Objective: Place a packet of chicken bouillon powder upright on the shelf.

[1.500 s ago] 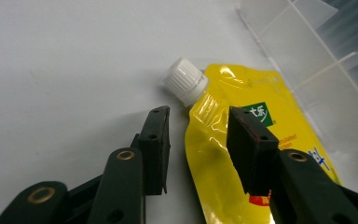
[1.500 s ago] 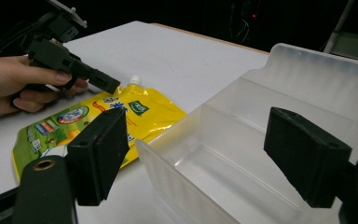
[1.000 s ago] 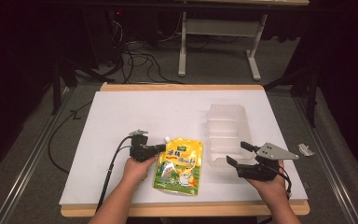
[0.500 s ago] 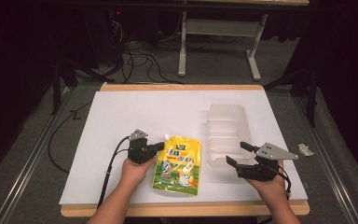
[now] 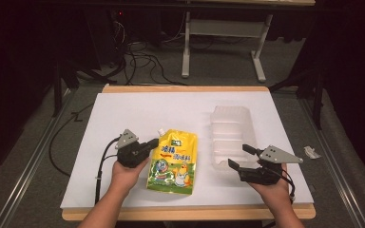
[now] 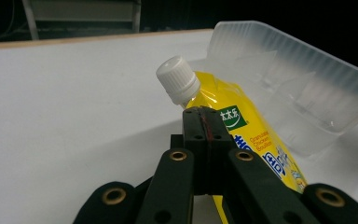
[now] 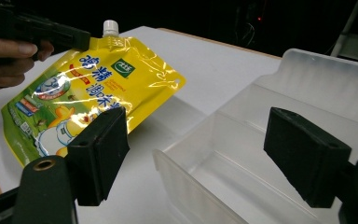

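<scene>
The white table [image 5: 123, 114] carries a clear plastic tray [image 5: 230, 135] on its right half, with ribbed compartments and thin walls that look light and likely to slide if nudged. Just left of the tray is the yellow pouch [image 5: 173, 161], a soft spouted bag with glossy film. It looks filled and floppy, so it will probably sag and swing from any 1 corner, and the slick film gives little friction.

The left gripper [image 5: 148, 145] has its jaws pressed fully together on the pouch's top edge, just below and beside the white cap [image 6: 178, 84]. The spout end is raised off the table while the bottom rests on it. That stiff welded seam near the spout seems the best place to hold; the belly would bulge and slip.

The right gripper [image 7: 205, 154] stands wide open, holding nothing, at the tray's near end with 1 jaw over the tray and the other toward the pouch. It could steady the tray wall.
</scene>
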Available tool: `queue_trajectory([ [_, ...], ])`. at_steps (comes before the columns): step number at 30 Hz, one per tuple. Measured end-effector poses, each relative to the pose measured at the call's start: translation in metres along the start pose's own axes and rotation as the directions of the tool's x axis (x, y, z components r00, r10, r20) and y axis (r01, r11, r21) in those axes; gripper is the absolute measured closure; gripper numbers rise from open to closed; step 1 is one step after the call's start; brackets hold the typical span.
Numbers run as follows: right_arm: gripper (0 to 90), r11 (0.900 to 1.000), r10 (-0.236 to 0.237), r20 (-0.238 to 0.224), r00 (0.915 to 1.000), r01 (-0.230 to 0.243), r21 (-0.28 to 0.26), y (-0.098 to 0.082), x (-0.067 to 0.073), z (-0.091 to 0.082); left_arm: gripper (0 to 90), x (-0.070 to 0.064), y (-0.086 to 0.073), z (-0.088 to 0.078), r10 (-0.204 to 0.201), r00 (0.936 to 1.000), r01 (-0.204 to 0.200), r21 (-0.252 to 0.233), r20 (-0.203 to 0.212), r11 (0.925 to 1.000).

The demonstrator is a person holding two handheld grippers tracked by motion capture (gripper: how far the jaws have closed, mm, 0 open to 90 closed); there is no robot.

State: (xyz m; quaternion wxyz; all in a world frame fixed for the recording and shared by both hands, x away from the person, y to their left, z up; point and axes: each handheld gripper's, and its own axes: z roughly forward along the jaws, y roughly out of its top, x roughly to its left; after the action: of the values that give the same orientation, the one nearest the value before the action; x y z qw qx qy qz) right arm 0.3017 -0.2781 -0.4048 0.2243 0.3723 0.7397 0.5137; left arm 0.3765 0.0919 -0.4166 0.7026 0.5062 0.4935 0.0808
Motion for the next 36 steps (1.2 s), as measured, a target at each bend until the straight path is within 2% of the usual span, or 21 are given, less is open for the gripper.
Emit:
queue_trajectory([
  [6,22.1,0.999,0.025,-0.028,0.9993,-0.025,-0.023,0.009,0.012,0.005,90.0,-0.008,0.005,-0.022,0.034,0.9982,-0.032,-0.057,0.05,0.9979],
  [7,21.9,0.999,0.024,-0.026,0.9994,-0.025,-0.022,0.011,0.014,0.007,90.0,-0.008,0.004,-0.025,0.05,0.9969,-0.047,-0.06,0.06,0.9971],
  [9,21.8,1.0,0.024,-0.03,0.9993,-0.025,-0.019,0.016,0.018,0.012,90.0,-0.01,0.005,-0.029,0.045,0.9957,-0.04,-0.073,0.081,0.9965],
  [10,21.8,1.0,0.021,-0.028,0.9994,-0.021,-0.018,0.018,0.021,0.014,90.0,-0.012,0.005,-0.03,0.056,0.9946,-0.049,-0.075,0.087,0.9959],
  [12,21.7,1.0,0.027,-0.032,0.9991,-0.028,-0.015,0.023,0.025,0.02,90.0,-0.015,0.004,-0.033,0.083,0.9914,-0.075,-0.084,0.101,0.9936],
  [13,21.7,1.0,0.026,-0.033,0.9991,-0.027,-0.014,0.026,0.028,0.024,90.0,-0.016,0.004,-0.034,0.075,0.9911,-0.065,-0.09,0.11,0.9938],
  [14,21.7,1.0,0.022,-0.033,0.9992,-0.022,-0.006,0.029,0.03,0.028,90.0,-0.016,0.005,-0.034,0.098,0.9842,-0.086,-0.086,0.148,0.9926],
  [15,21.6,1.0,0.025,-0.036,0.999,-0.025,0.005,0.032,0.033,0.033,90.0,-0.017,0.004,-0.035,0.078,0.9896,-0.067,-0.092,0.12,0.9935],
  [18,21.3,0.999,0.024,-0.045,0.9987,-0.023,0.022,0.04,0.036,0.045,90.0,-0.019,0.004,-0.037,0.085,0.9877,-0.072,-0.1,0.132,0.9923],
  [21,21.0,0.999,0.043,-0.072,0.9965,-0.042,0.006,0.042,0.041,0.053,90.0,-0.023,0.004,-0.041,0.084,0.985,-0.068,-0.106,0.15,0.992],
  [23,21.1,0.997,0.067,-0.092,0.9935,-0.069,-0.021,0.036,0.046,0.054,90.0,-0.028,0.004,-0.044,0.095,0.982,-0.076,-0.114,0.164,0.9905],
  [25,19.8,0.998,0.061,-0.103,0.9928,-0.06,0.011,0.034,0.049,0.059,90.0,-0.032,0.004,-0.046,0.105,0.978,-0.085,-0.12,0.18,0.9892],
  [28,19.9,0.997,0.072,-0.118,0.9903,-0.071,0.017,0.029,0.052,0.061,90.0,-0.038,0.003,-0.049,0.114,0.9735,-0.091,-0.124,0.198,0.9882],
  [32,19.2,0.998,0.06,-0.123,0.9906,-0.056,0.035,0.026,0.057,0.065,90.0,-0.045,0.003,-0.051,0.126,0.9668,-0.1,-0.124,0.222,0.9872],
  [36,18.4,0.998,0.064,-0.124,0.9902,-0.06,0.037,0.026,0.058,0.066,90.0,-0.052,0.002,-0.055,0.146,0.957,-0.118,-0.126,0.251,0.9851],
])
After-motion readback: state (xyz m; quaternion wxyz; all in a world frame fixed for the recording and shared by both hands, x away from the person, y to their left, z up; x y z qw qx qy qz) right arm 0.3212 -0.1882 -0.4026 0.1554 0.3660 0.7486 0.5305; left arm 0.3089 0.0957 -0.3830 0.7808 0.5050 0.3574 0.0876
